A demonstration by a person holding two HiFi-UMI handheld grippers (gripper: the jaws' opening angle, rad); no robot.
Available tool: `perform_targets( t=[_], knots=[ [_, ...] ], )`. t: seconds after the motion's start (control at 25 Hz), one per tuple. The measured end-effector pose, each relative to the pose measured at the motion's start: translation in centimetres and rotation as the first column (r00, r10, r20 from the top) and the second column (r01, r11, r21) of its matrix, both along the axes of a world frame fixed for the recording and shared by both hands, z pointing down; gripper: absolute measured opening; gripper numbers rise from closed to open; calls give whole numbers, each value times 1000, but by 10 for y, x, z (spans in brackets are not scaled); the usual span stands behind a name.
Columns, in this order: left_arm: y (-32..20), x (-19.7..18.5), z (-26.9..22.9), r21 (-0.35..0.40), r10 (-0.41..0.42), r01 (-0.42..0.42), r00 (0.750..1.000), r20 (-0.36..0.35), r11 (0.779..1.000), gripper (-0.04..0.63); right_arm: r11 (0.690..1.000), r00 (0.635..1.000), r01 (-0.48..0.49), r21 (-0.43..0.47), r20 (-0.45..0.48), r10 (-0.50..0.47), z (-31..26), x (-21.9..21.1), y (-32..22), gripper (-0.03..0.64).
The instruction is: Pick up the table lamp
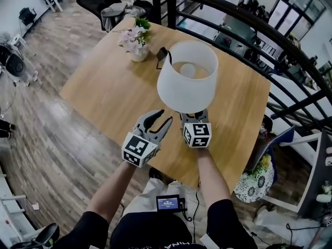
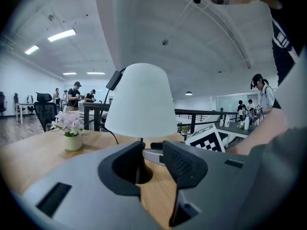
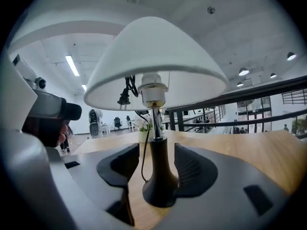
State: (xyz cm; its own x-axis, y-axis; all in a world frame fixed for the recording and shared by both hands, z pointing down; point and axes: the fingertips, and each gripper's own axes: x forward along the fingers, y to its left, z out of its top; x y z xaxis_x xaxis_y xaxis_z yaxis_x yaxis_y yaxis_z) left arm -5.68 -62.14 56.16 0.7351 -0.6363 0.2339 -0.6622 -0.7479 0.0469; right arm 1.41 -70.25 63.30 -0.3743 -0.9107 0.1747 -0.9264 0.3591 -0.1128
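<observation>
Table lamp (image 1: pixel 187 79) is standing upright on the wooden table (image 1: pixel 104 92), toward the person's side and well apart from the flower pot (image 1: pixel 137 41).

Right gripper (image 1: pixel 195 119) is reaching in under the shade (image 3: pixel 153 61). Its jaws are standing apart on either side of the dark stem (image 3: pixel 158 162), the right one close against the flared foot, with a gap showing on the left where the cord (image 3: pixel 142 152) is hanging. Not clamped yet.

Left gripper (image 1: pixel 162 117) is hovering just beside it with jaws apart and nothing between them.

Handling, judged: the stem is looking rigid and smooth, so possibly slippery. The weight is probably sitting low in the foot. The shade is looking light and easily dented, and the bulb is fragile (avoid both). The best hold seems to be the narrow waist of the stem above the foot, with the cord kept out of the pinch.

Room: space is lying open above and to the left of the lamp. The table's near edge is running close behind the grippers, and the dark railing (image 1: pixel 249 19) is running beyond the far side. The trailing cord may be limiting how far the lamp can travel.
</observation>
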Motion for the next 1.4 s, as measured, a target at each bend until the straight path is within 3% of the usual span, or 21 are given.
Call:
perform_targets(
  t=[0.12,0.56,0.72,1.04,1.4],
  knots=[
    [-10,0,12,16,-21,20,1000,20,1000,135,999,1000,10,37,-15,-9,4,-3,-24,224],
    [-18,-18,34,-33,-76,77,997,23,996,135,997,999,27,79,-32,-24,5,-19,-66,221],
    [-24,-21,35,-29,-88,88,996,23,996,135,994,999,36,105,-42,-31,0,-23,-68,161],
    [-32,-22,23,2,-95,95,995,17,996,135,994,998,18,107,-56,-12,-2,-19,-60,158],
    [-31,-11,-13,88,-52,52,999,0,995,135,989,998,43,140,-43,-38,-31,-20,-37,156]
  ],
)
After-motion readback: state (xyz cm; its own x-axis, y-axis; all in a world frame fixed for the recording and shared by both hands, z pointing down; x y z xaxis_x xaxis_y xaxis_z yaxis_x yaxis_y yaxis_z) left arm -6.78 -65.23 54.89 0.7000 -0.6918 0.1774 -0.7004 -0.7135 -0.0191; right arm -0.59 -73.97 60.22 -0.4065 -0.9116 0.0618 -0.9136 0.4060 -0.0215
